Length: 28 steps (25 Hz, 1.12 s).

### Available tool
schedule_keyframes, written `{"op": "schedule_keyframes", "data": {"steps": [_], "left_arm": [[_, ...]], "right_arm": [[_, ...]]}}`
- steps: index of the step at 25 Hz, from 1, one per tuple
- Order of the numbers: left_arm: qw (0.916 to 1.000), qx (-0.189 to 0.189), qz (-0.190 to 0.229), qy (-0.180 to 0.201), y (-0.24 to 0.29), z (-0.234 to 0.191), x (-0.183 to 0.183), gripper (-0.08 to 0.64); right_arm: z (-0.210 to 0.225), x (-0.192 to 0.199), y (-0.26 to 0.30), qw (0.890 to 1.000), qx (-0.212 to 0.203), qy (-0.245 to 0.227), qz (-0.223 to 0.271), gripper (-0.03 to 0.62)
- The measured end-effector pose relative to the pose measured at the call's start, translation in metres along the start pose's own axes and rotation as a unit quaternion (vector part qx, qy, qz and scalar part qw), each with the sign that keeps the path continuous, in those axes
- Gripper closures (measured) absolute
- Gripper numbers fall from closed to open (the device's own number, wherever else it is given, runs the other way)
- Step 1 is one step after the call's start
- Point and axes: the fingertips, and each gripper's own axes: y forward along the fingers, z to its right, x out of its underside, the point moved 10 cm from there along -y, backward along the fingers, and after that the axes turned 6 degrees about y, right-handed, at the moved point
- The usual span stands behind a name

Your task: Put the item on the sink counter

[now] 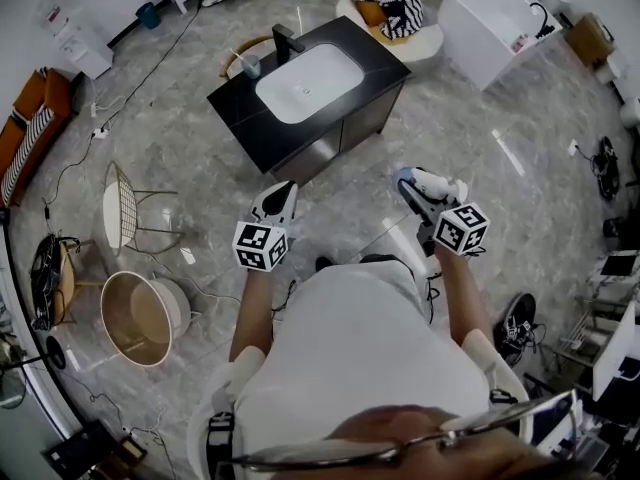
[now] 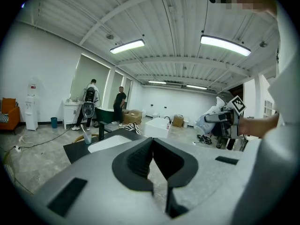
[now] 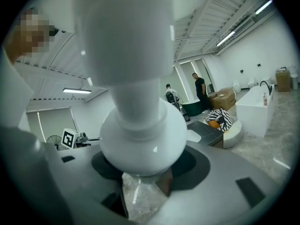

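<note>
The right gripper (image 1: 428, 196) is clamped on a smooth white item (image 3: 140, 130), gripping its rounded bulb, well short of the black worktop (image 1: 235, 108) across the floor. The left gripper (image 2: 152, 153) is closed on nothing. The glossy curve gives the pads little purchase, so a jolt while walking could let the item slip. The basin (image 1: 305, 83) leaves only narrow bare margins, so a careless set-down could roll the item in or knock the cup (image 1: 250, 65) by the tap (image 1: 285, 40) at the far edge.
</note>
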Motion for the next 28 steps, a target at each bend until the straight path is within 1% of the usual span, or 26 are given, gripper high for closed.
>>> {"op": "schedule_keyframes", "data": {"steps": [5,13,19,23,28], "left_arm": [[1.0000,0.007,-0.004,-0.004,0.002,-0.012,0.004,0.557],[0.9998,0.014,-0.008,-0.007,0.018,-0.020,0.002,0.557],[0.9999,0.005,-0.012,-0.009,0.046,-0.032,-0.003,0.557],[0.9999,-0.001,-0.013,-0.009,0.071,-0.042,-0.013,0.557],[0.9997,-0.009,-0.020,-0.009,0.115,-0.053,-0.025,0.557]], "right_arm": [[-0.004,0.006,-0.003,1.000,0.016,0.003,0.001,0.342],[0.006,0.002,0.006,1.000,0.022,0.006,0.000,0.342],[0.034,-0.010,0.031,1.000,0.013,0.011,-0.004,0.342],[0.056,-0.027,0.054,1.000,0.004,0.008,-0.011,0.342],[0.093,-0.054,0.082,0.999,0.002,-0.019,-0.025,0.342]]}}
